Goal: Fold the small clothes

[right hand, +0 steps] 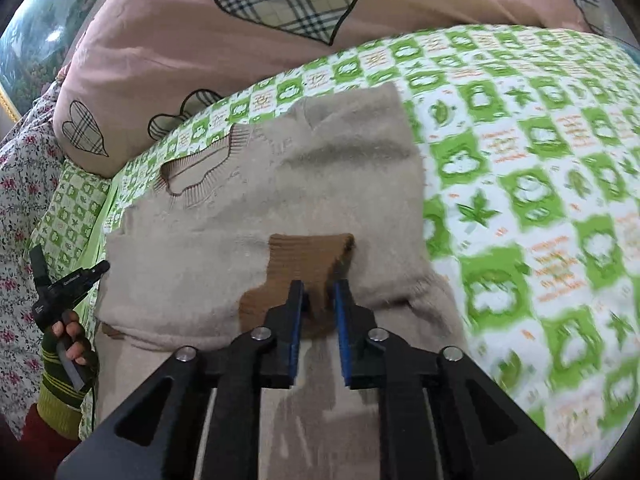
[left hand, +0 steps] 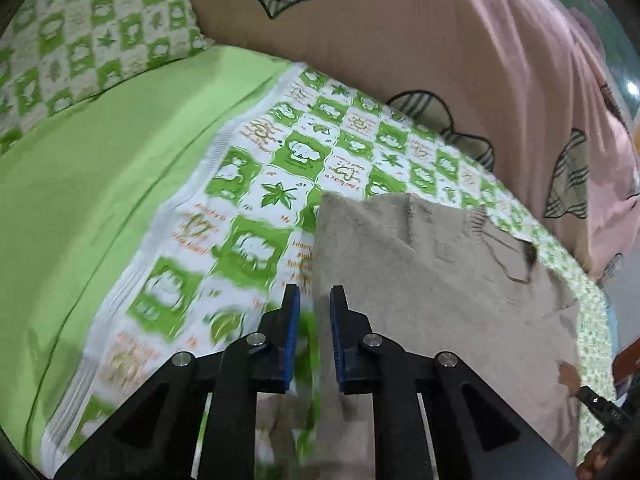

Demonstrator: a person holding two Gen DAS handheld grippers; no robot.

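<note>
1. One beige knitted sweater [right hand: 256, 184], lying flat on my green-and-white patterned bedsheet [right hand: 520, 160]; its ribbed neckline [right hand: 196, 178] points toward the pink heart-print quilt [right hand: 168, 40]; one sleeve is laid across the body, its brown cuff [right hand: 308, 256] uppermost.
2. One right gripper [right hand: 318, 300], mine; jaws a little apart, straddling the near edge of the brown cuff; I cannot see the pads pressing it, so I count it as not pinched.
3. One left gripper [left hand: 314, 308], mine; jaws close together with a narrow gap, nothing caught between them; it hangs over the sweater's side edge [left hand: 320, 248], where knit meets sheet.
4. Handling, by my judgement: light, soft, fuzzy knit; limp, so it will sag and drag if lifted by one point; not fragile, though loops could snag on a pad.
5. Hold points, by my judgement: the thick ribbed cuff, the hem, or a doubled edge; pinch both layers together.
</note>
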